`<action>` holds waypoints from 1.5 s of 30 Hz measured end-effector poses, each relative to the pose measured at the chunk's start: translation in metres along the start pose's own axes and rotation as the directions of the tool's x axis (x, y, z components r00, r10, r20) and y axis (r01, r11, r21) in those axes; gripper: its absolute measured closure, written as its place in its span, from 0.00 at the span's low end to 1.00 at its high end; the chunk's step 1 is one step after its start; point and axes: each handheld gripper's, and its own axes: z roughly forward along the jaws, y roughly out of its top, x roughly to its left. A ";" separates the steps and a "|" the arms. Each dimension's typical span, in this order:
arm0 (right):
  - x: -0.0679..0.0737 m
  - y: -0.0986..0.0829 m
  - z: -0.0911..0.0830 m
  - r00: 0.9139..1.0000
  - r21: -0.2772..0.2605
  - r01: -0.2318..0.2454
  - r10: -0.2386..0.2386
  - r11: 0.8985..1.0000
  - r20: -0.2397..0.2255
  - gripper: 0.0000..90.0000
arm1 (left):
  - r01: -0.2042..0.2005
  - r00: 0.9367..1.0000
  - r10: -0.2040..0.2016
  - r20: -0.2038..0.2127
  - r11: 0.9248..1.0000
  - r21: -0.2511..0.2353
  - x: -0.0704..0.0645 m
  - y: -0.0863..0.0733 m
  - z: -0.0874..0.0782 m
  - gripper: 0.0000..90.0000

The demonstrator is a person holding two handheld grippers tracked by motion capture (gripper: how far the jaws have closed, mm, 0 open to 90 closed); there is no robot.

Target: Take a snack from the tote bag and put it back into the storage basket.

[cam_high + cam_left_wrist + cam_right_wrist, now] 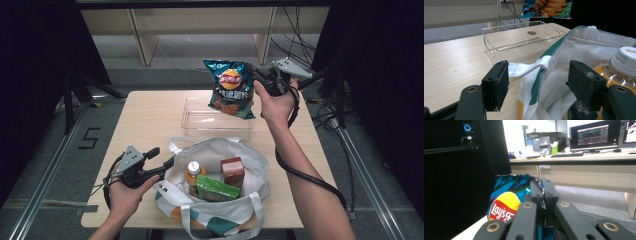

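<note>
The right gripper (261, 79) has its jaws pinched tight on the top edge of the shiny teal crisp bag with the red and yellow logo (231, 88), which hangs in the air above the far end of the clear shallow plastic tray (192, 122) on the pale wooden table (145, 112). To my eye the crisps are meant for that tray, so the thing is to lower the bag until it lies flat before letting go. The left gripper (161, 158) stands wide open, its jaws either side of the rim of the white cloth tote bag with green trim (250, 160), gripping nothing yet; closing there would steady it
</note>
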 end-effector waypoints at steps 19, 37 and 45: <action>-0.008 -0.002 0.016 0.999 -0.001 -0.023 0.023 1.000 0.028 1.00 | -0.001 1.000 0.001 0.000 1.000 -0.011 0.002 0.001 0.000 0.36; -0.012 -0.007 0.029 0.998 0.023 -0.050 0.049 0.998 0.033 1.00 | 0.000 1.000 0.000 -0.001 1.000 -0.012 0.001 0.001 -0.001 0.36; -0.019 -0.012 0.035 0.996 0.041 -0.075 0.073 0.996 0.055 1.00 | 0.000 1.000 0.000 -0.003 1.000 -0.011 0.002 0.001 -0.002 0.36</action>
